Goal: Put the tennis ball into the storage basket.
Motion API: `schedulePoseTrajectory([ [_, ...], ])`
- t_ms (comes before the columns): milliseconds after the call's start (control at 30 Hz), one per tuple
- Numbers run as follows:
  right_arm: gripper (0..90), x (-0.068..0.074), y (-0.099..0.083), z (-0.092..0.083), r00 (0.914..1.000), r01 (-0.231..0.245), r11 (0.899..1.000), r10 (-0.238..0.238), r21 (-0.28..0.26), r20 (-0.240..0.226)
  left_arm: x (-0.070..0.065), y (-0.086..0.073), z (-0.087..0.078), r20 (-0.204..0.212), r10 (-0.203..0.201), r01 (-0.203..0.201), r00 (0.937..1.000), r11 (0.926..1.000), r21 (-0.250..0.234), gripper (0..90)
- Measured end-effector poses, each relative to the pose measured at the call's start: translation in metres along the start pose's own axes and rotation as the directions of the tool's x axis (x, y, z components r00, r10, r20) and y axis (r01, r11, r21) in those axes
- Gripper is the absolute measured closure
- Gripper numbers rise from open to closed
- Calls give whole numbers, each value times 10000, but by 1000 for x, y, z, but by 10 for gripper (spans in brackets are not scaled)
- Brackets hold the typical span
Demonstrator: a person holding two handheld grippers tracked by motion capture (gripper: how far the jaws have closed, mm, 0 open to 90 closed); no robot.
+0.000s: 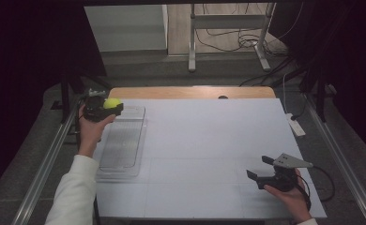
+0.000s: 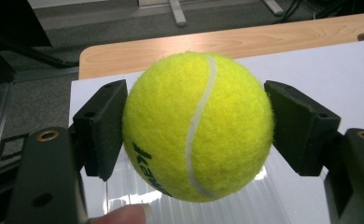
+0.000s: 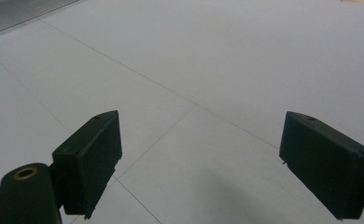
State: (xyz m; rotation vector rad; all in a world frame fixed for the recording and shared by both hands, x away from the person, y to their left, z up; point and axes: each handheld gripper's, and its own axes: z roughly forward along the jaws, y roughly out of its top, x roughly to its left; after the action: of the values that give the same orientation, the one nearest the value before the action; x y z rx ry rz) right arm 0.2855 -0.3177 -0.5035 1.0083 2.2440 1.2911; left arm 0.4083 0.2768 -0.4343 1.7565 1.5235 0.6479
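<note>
tennis ball [image 2: 196, 126] clamped in left gripper [image 2: 196, 133], seemingly above clear tray [image 1: 125, 140]

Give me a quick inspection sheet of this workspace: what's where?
Surface: wooden table under a white sheet, faint lines across it.
Job's things: tennis ball, clamped in the left gripper above the clear tray's far end.
Clutter: small dark item at the far edge, too small to tell.
Grippers: right gripper open, nothing between its jaws, low over the sheet.
Cables: one trails from the right gripper; loose cables on the floor.
Surroundings: metal stand, white power strip, dark curtains.
</note>
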Motion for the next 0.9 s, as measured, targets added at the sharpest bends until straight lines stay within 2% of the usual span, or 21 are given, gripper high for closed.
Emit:
schedulePoseTrajectory([
  [367,136,0,0,0,10000,3,10000,-3,22,7,5,-4,12,-140,18,-10,9999,9985,542,264],
  [567,136,0,0,0,10000,-20,10000,20,4,-14,6,-5,15,-180,45,-32,9998,9977,673,264],
  [900,136,0,0,0,10000,15,10000,-15,32,4,6,-7,23,-258,240,-211,9994,9937,1098,264],
])
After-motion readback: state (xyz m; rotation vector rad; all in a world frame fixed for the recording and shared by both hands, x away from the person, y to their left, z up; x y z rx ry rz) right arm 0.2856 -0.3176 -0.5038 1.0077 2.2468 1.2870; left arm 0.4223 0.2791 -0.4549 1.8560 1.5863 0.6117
